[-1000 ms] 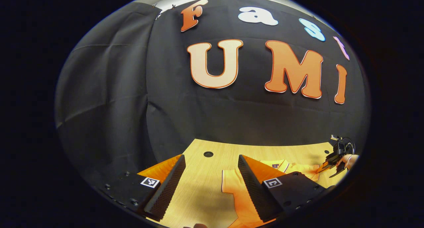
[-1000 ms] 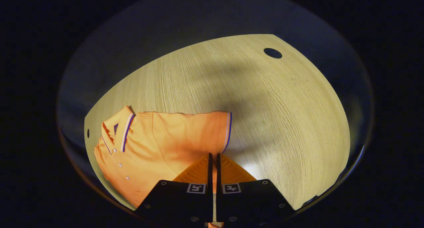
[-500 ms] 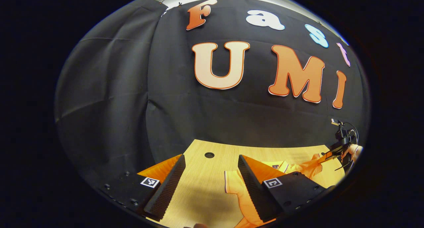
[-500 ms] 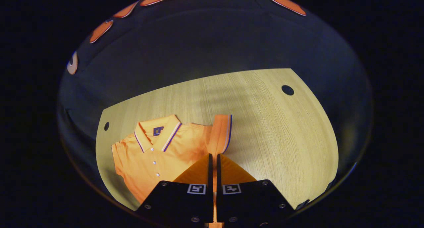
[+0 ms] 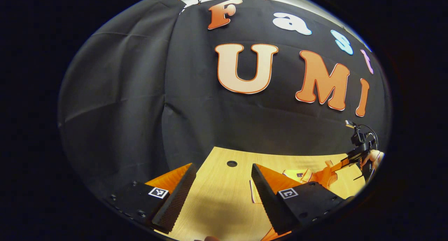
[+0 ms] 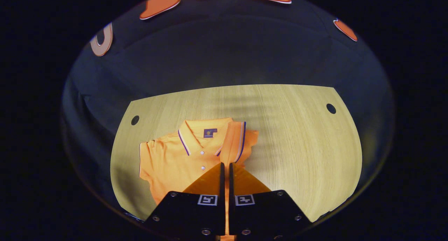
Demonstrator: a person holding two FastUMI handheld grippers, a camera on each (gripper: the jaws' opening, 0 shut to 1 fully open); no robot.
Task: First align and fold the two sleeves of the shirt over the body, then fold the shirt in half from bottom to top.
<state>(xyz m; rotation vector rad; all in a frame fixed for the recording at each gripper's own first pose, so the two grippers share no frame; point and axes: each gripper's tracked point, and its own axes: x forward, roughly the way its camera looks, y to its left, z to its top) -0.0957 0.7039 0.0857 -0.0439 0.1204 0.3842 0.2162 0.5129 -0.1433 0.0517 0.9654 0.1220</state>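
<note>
One sleeve [image 6: 233,143] now over the shirt [image 6: 175,160], right gripper [image 6: 225,171] jaws clenched on it (left gripper [image 5: 220,192] agape).

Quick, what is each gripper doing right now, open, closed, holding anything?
Left gripper: open, holding nothing, above the table.
Right gripper: closed on the shirt, pinching its sleeve and lifting it.

Soft matt knit cloth shirt [image 6: 175,160] on smooth, pale, fine-grained wood-look table [image 6: 297,146].
</note>
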